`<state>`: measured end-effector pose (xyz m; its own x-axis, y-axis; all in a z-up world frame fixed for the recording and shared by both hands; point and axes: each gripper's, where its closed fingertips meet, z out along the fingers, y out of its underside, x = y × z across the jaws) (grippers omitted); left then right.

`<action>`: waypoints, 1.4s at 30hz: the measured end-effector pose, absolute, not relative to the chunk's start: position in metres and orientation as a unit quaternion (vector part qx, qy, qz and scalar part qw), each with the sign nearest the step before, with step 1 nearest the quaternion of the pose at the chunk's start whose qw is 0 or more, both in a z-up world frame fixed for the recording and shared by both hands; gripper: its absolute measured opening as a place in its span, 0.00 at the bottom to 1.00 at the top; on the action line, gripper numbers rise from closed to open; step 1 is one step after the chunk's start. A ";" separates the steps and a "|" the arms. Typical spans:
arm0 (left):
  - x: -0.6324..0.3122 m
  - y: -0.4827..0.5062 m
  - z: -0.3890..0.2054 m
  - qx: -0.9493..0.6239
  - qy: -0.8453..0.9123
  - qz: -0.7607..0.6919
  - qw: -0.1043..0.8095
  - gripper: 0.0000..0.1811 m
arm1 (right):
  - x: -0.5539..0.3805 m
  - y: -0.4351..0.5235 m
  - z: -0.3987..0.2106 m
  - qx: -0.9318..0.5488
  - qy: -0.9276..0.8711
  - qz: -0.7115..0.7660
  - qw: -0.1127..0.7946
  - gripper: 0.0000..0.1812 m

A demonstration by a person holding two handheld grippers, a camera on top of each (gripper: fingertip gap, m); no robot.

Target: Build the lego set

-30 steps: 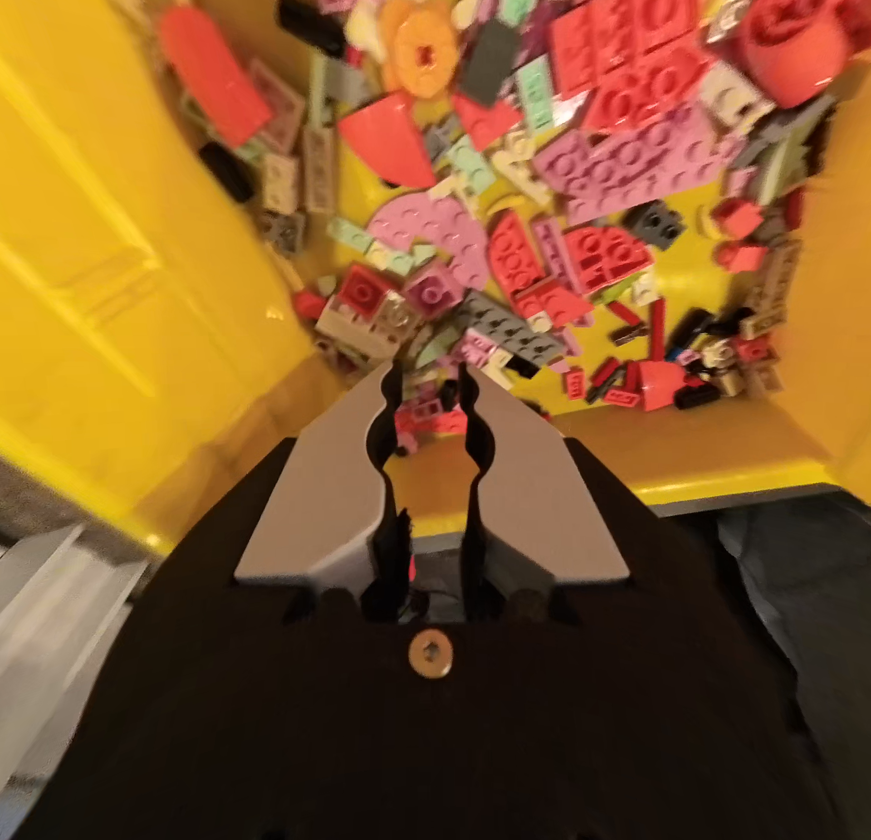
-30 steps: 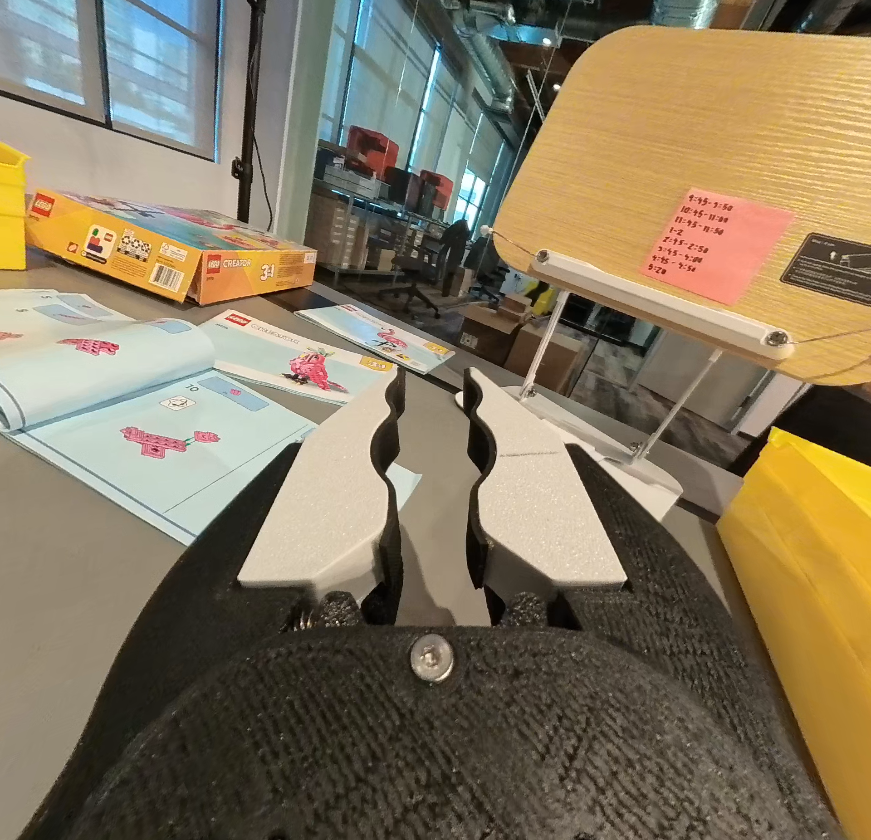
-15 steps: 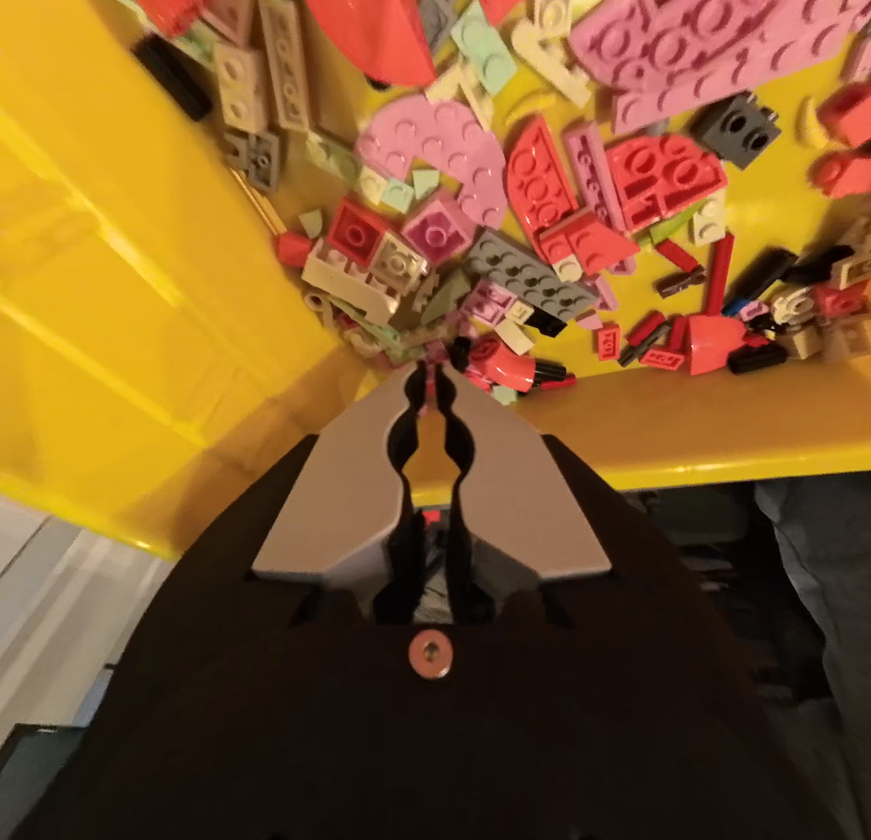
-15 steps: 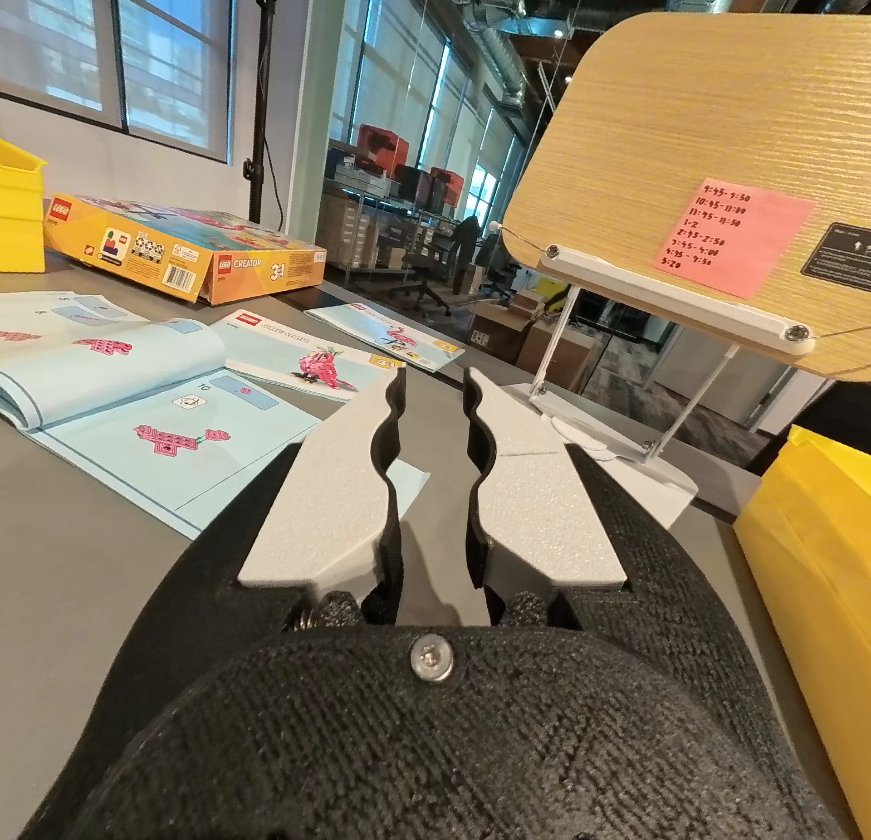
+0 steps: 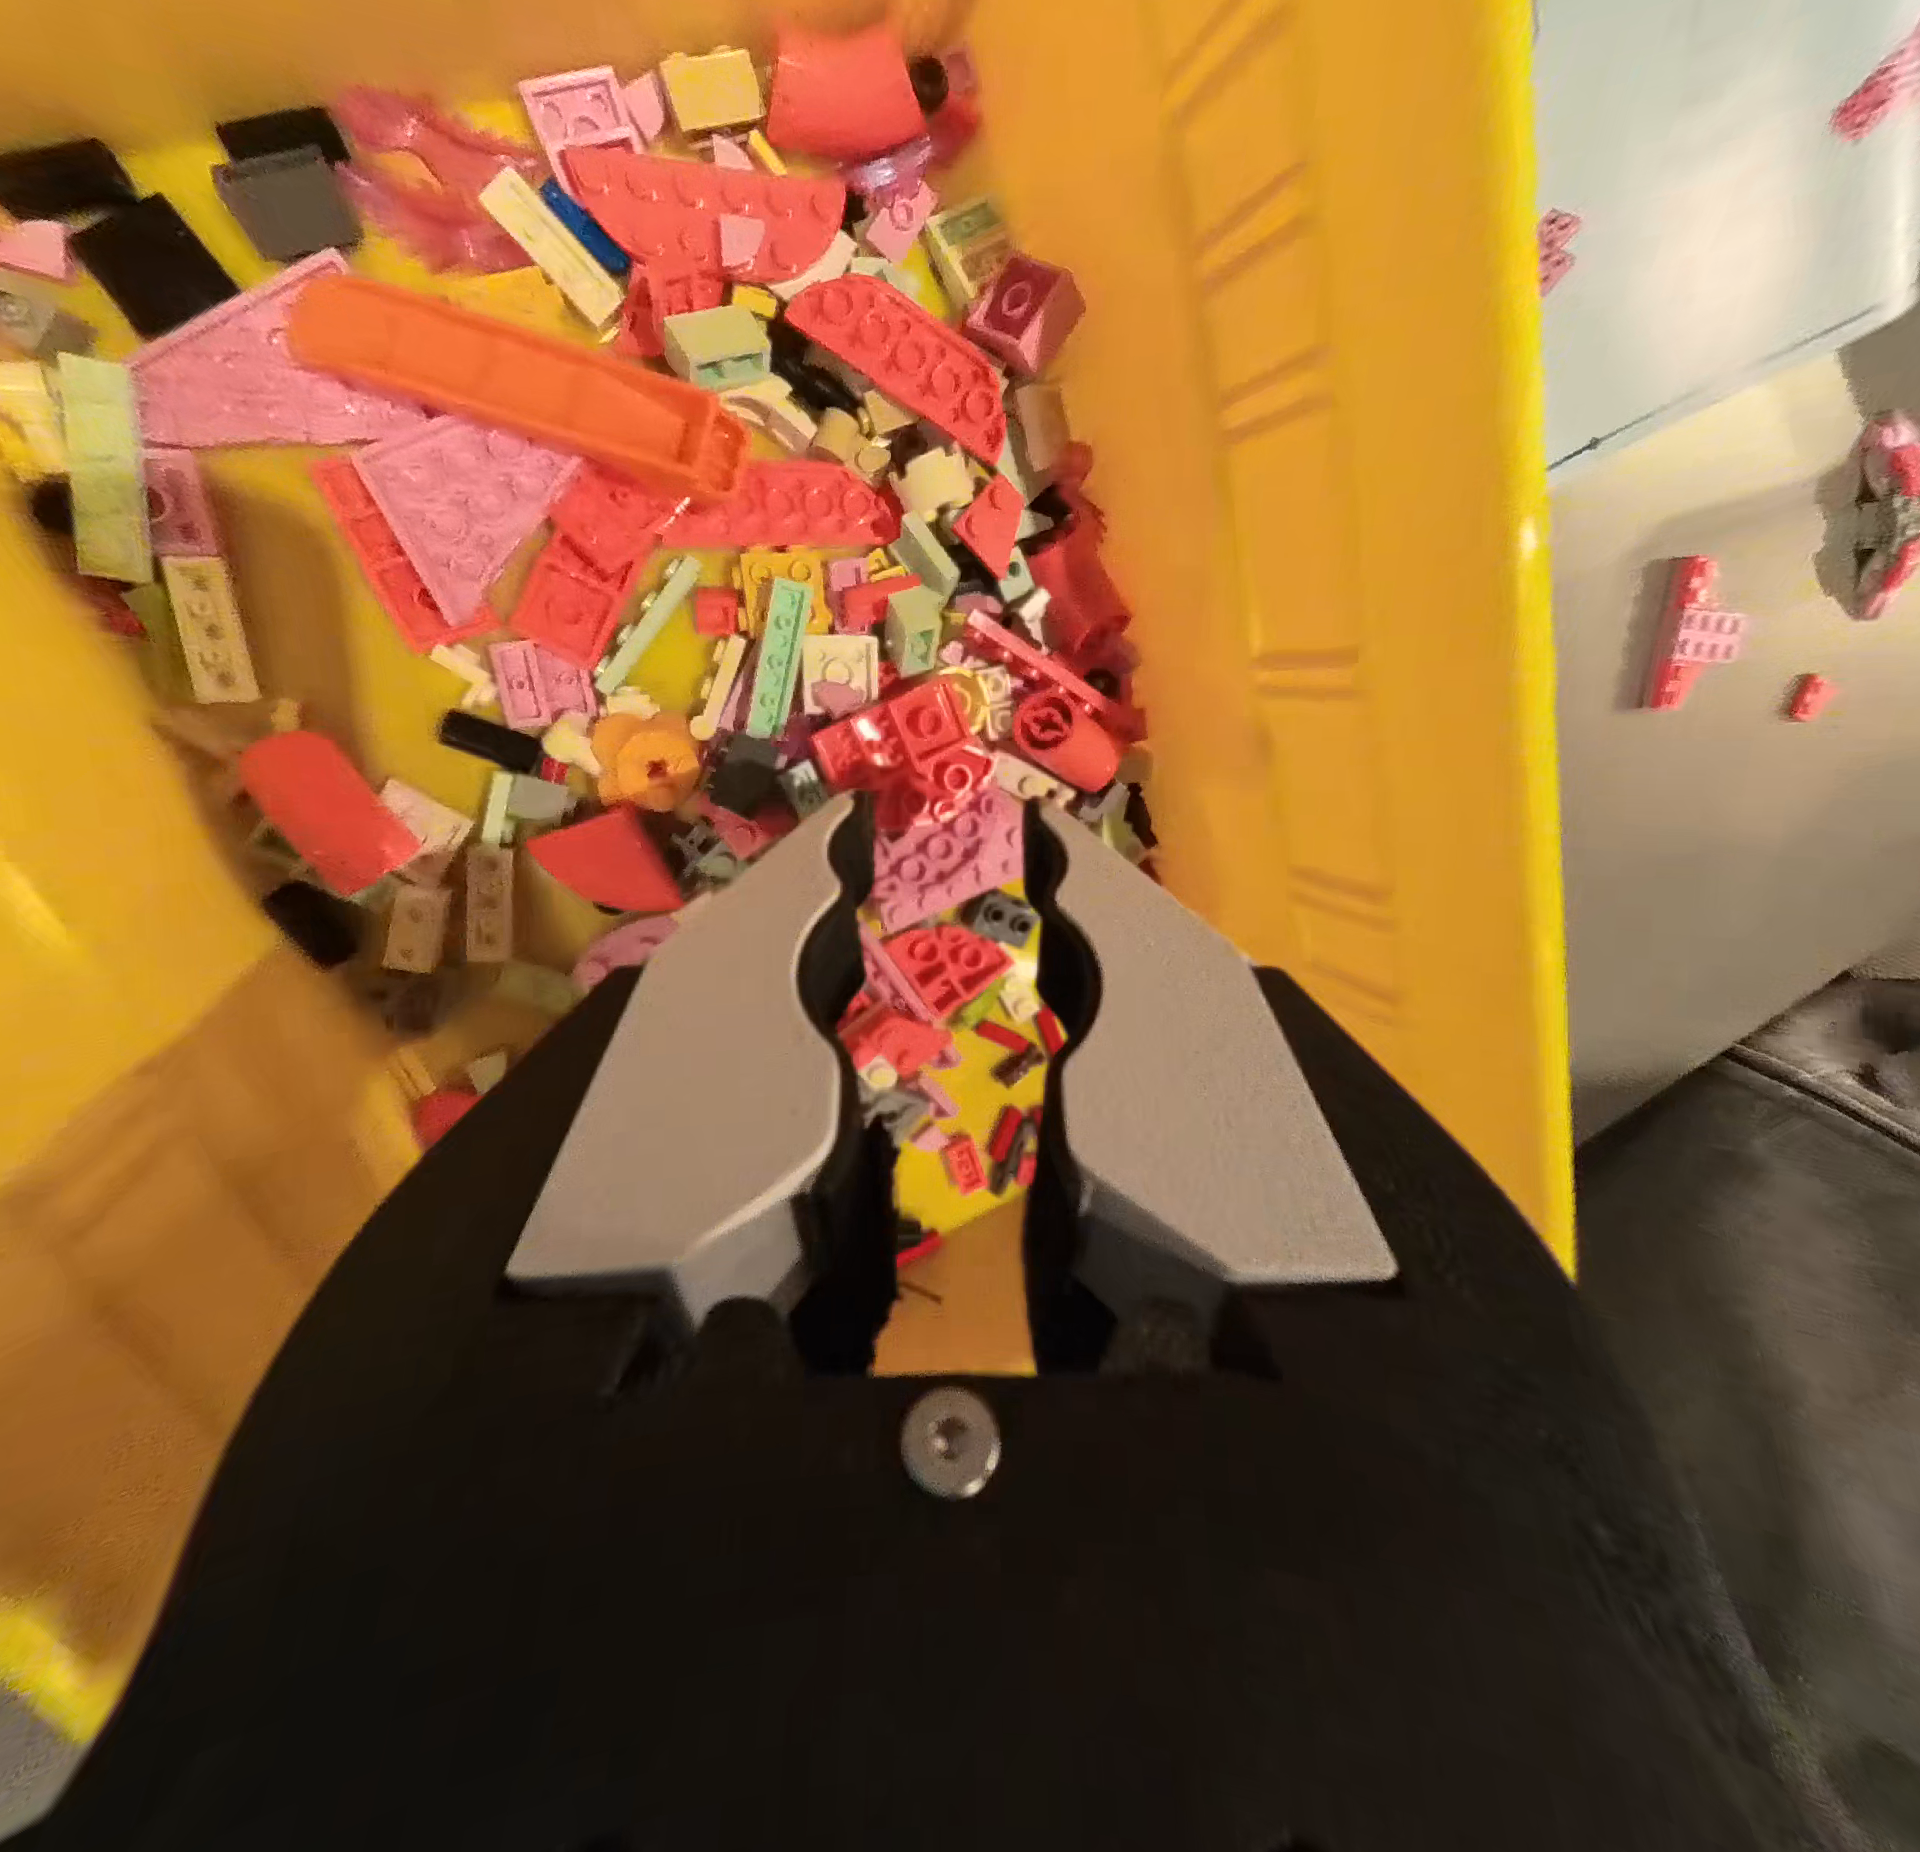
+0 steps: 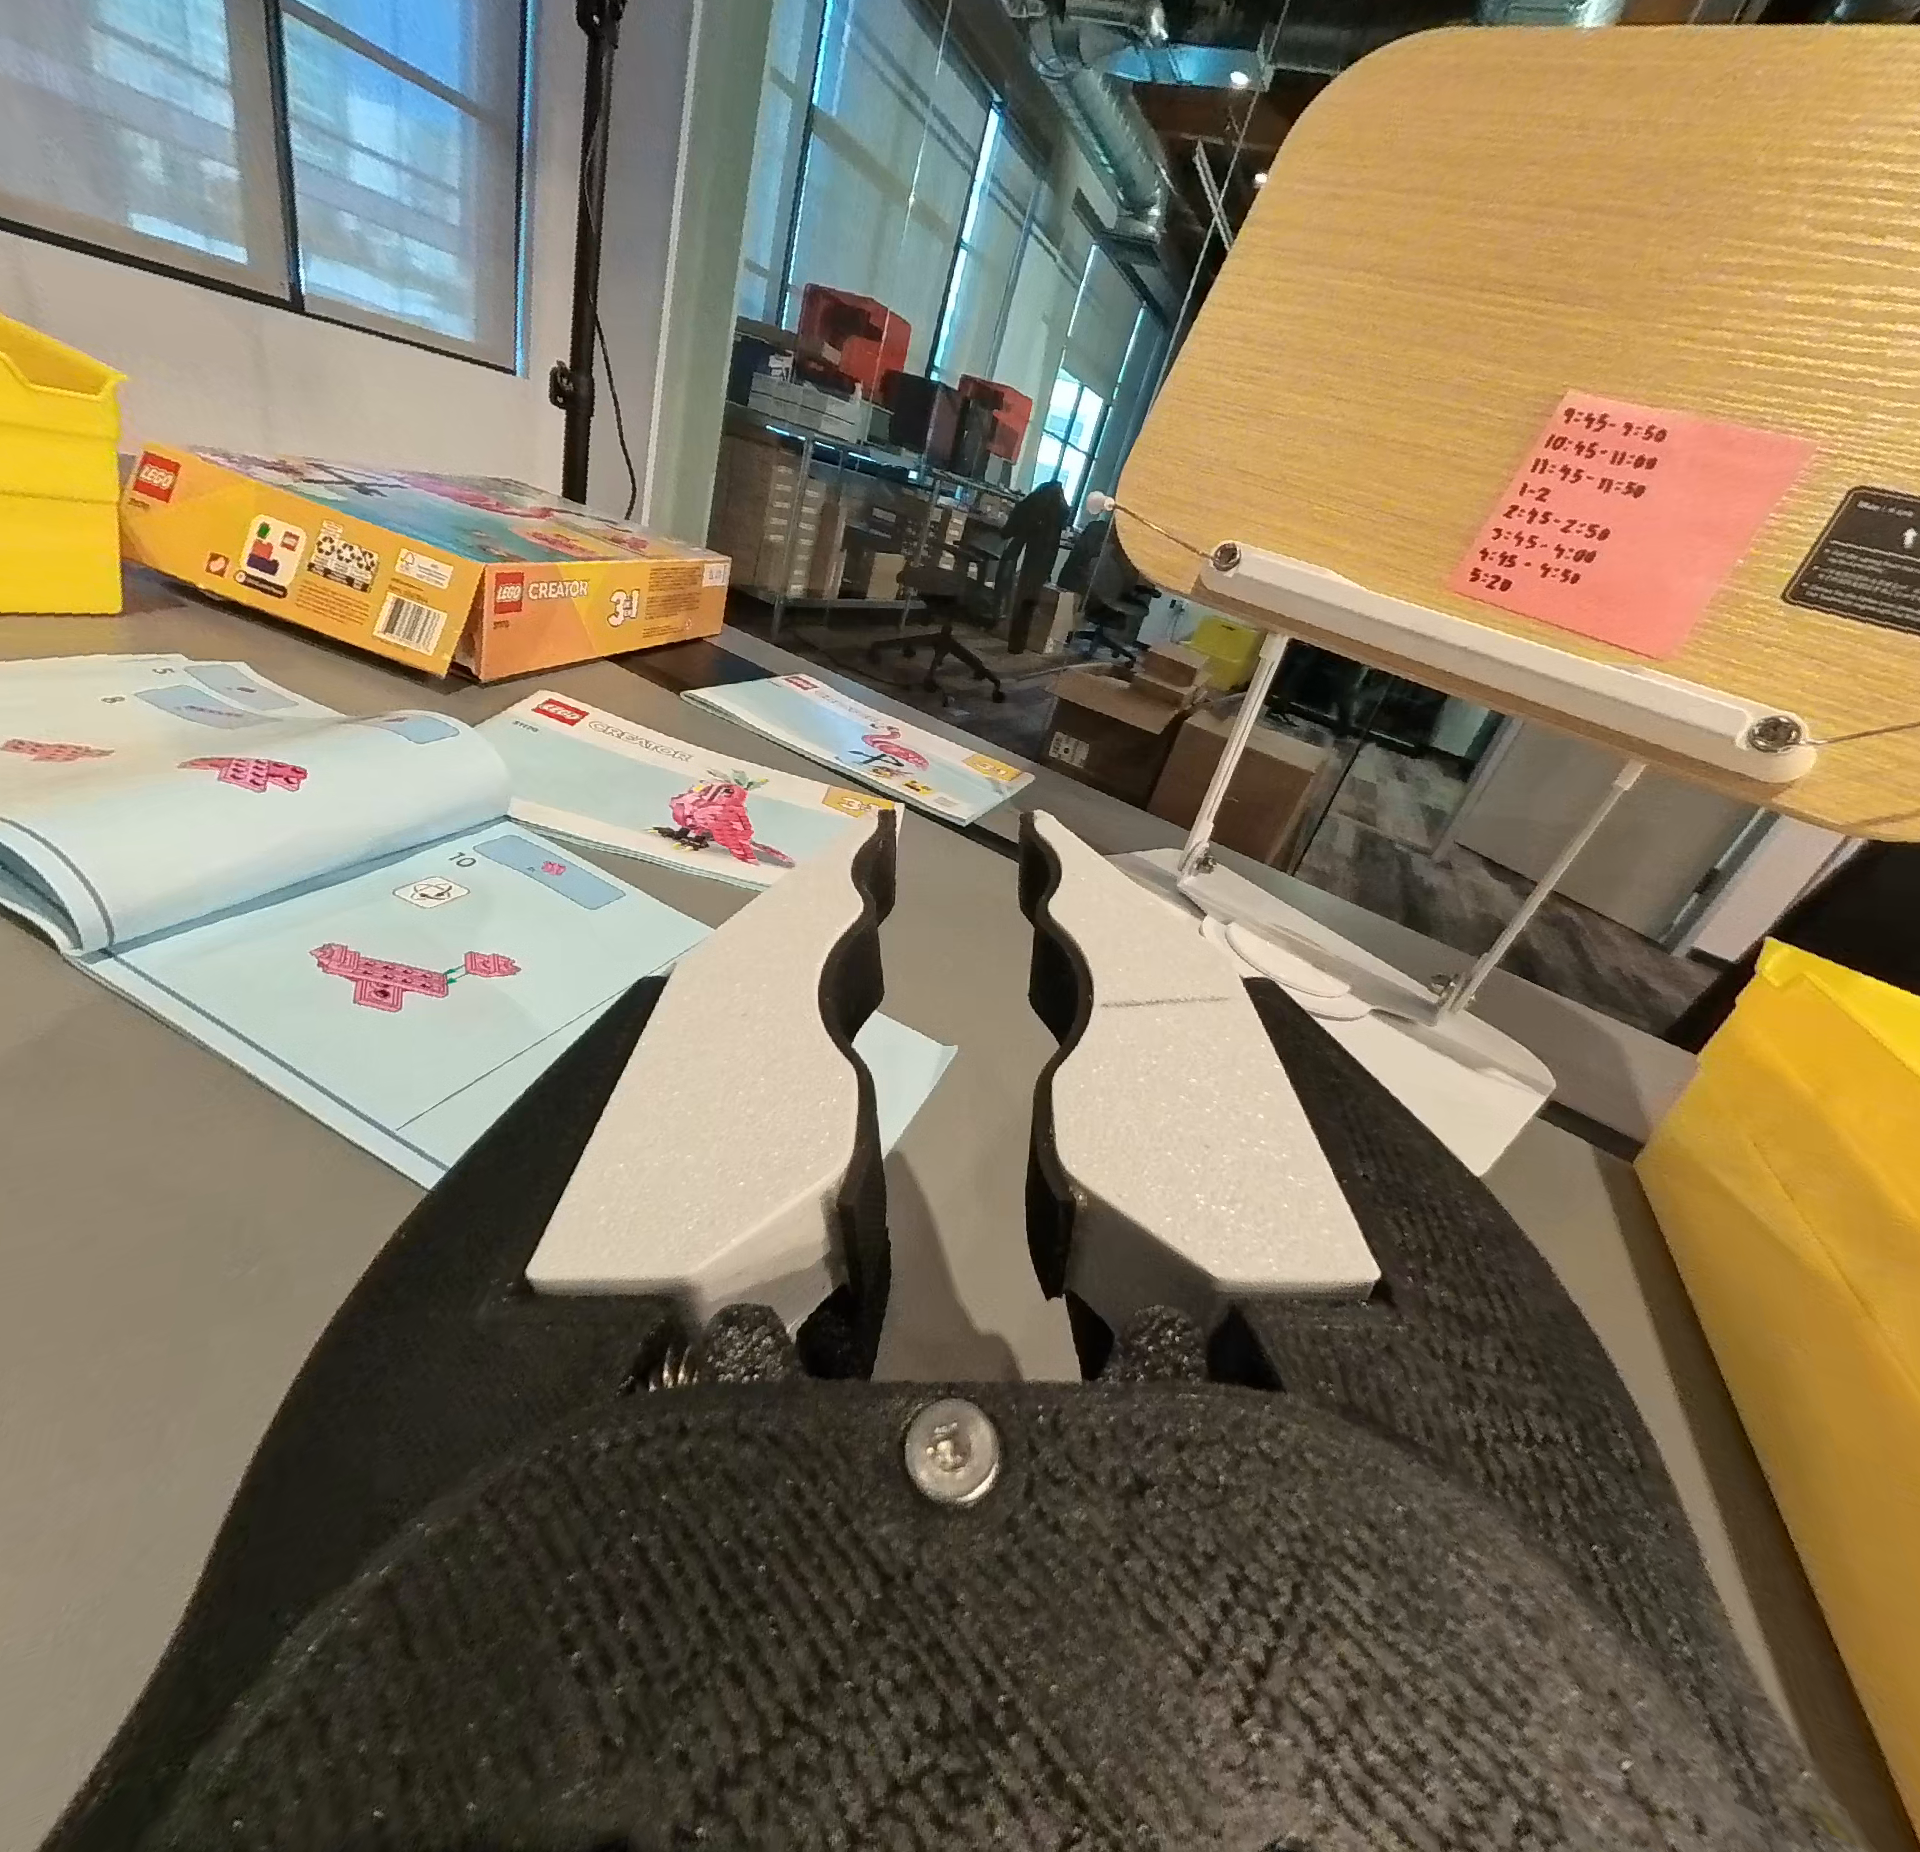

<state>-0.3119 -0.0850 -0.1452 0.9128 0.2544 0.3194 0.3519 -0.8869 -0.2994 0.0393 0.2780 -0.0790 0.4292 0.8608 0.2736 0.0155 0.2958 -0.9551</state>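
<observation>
My left gripper (image 5: 940, 815) hangs over the yellow bin (image 5: 1299, 555) of loose lego pieces (image 5: 727, 555), jaws parted and empty. My right gripper (image 6: 956, 836) rests near the bench's middle, likewise parted, empty. Only small pink sub-assemblies (image 5: 1688, 649) stand built beside the bin; most remains. The open instruction booklet (image 6: 312, 919) and set box (image 6: 416, 576) carry printed branding.

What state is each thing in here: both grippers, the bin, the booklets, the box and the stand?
Left gripper: open, empty, over the bricks.
Right gripper: open, empty, above the table.
Yellow bin: open-topped, holding loose bricks.
Instruction booklet: lying open.
Two other booklets: closed, flat.
Set box: lying flat; whether closed, cannot tell.
Wooden book stand: propped up, tilted.
</observation>
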 end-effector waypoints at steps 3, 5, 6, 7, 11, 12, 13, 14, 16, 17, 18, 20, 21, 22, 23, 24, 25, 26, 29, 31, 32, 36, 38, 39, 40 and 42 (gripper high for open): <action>-0.313 -0.087 -0.160 -0.974 -0.123 -0.102 0.162 0.16 | 0.039 0.278 -0.079 -0.505 -0.434 0.313 0.678 0.12; -0.311 -0.092 -0.168 -0.982 -0.095 -0.081 0.139 0.17 | 0.039 0.278 -0.079 -0.505 -0.433 0.312 0.678 0.12; -0.309 -0.093 -0.171 -0.985 -0.084 -0.076 0.131 0.17 | 0.039 0.278 -0.079 -0.506 -0.433 0.312 0.678 0.12; -0.306 -0.093 -0.173 -0.986 -0.073 -0.078 0.129 0.17 | 0.039 0.278 -0.079 -0.506 -0.433 0.311 0.678 0.12; -0.299 -0.096 -0.179 -0.990 -0.032 -0.073 0.117 0.18 | 0.039 0.279 -0.080 -0.507 -0.434 0.306 0.679 0.12; -0.299 -0.098 -0.181 -0.991 -0.020 -0.065 0.113 0.19 | 0.039 0.279 -0.080 -0.507 -0.434 0.304 0.680 0.12; -0.299 -0.097 -0.181 -0.991 -0.014 -0.062 0.118 0.15 | 0.039 0.279 -0.080 -0.507 -0.434 0.303 0.680 0.12; -0.303 -0.096 -0.180 -0.991 -0.011 -0.046 0.122 0.09 | 0.039 0.279 -0.080 -0.507 -0.434 0.302 0.680 0.12; -0.316 -0.099 -0.177 -0.993 0.000 -0.002 0.120 0.08 | 0.039 0.280 -0.080 -0.508 -0.434 0.301 0.680 0.12; -0.321 -0.100 -0.176 -0.993 -0.004 0.010 0.120 0.07 | 0.039 0.280 -0.080 -0.508 -0.434 0.301 0.681 0.12; -0.324 -0.101 -0.175 -0.992 -0.014 0.013 0.121 0.07 | 0.039 0.280 -0.080 -0.508 -0.434 0.301 0.681 0.12; -0.328 -0.102 -0.173 -0.990 -0.044 0.012 0.131 0.08 | 0.039 0.280 -0.080 -0.508 -0.435 0.300 0.681 0.12; -0.332 -0.100 -0.171 -0.988 -0.057 0.016 0.140 0.10 | 0.039 0.280 -0.080 -0.507 -0.435 0.300 0.681 0.12; -0.333 -0.099 -0.168 -0.986 -0.065 0.019 0.151 0.12 | 0.039 0.280 -0.080 -0.507 -0.436 0.299 0.681 0.12; -0.334 -0.097 -0.165 -0.984 -0.068 0.023 0.164 0.14 | 0.039 0.280 -0.080 -0.507 -0.436 0.299 0.681 0.12; -0.333 -0.094 -0.161 -0.981 -0.068 0.028 0.177 0.15 | 0.039 0.280 -0.080 -0.507 -0.436 0.299 0.681 0.12; -0.330 -0.092 -0.158 -0.980 -0.059 0.028 0.190 0.16 | 0.039 0.280 -0.080 -0.507 -0.436 0.299 0.681 0.12; -0.323 -0.089 -0.155 -0.978 -0.047 0.020 0.201 0.16 | 0.039 0.280 -0.080 -0.507 -0.437 0.299 0.681 0.12; -0.296 -0.085 -0.153 -0.976 -0.024 -0.049 0.209 0.10 | 0.038 0.280 -0.081 -0.506 -0.438 0.298 0.681 0.12; -0.284 -0.088 -0.157 -0.977 -0.036 -0.098 0.184 0.03 | 0.038 0.279 -0.081 -0.506 -0.438 0.298 0.681 0.12; -0.282 -0.090 -0.159 -0.978 -0.043 -0.111 0.173 0.02 | 0.038 0.279 -0.080 -0.506 -0.438 0.299 0.680 0.12; -0.293 -0.096 -0.169 -0.982 -0.070 -0.100 0.143 0.07 | 0.038 0.279 -0.080 -0.505 -0.439 0.301 0.680 0.11; -0.295 -0.097 -0.171 -0.982 -0.082 -0.100 0.138 0.11 | 0.038 0.279 -0.080 -0.505 -0.439 0.301 0.679 0.11; -0.295 -0.098 -0.172 -0.982 -0.087 -0.104 0.133 0.12 | 0.038 0.279 -0.081 -0.505 -0.440 0.301 0.679 0.11; -0.295 -0.098 -0.173 -0.981 -0.089 -0.106 0.133 0.12 | 0.038 0.279 -0.081 -0.505 -0.440 0.301 0.679 0.11; -0.298 -0.097 -0.174 -0.981 -0.094 -0.104 0.133 0.12 | 0.038 0.279 -0.081 -0.505 -0.440 0.301 0.679 0.11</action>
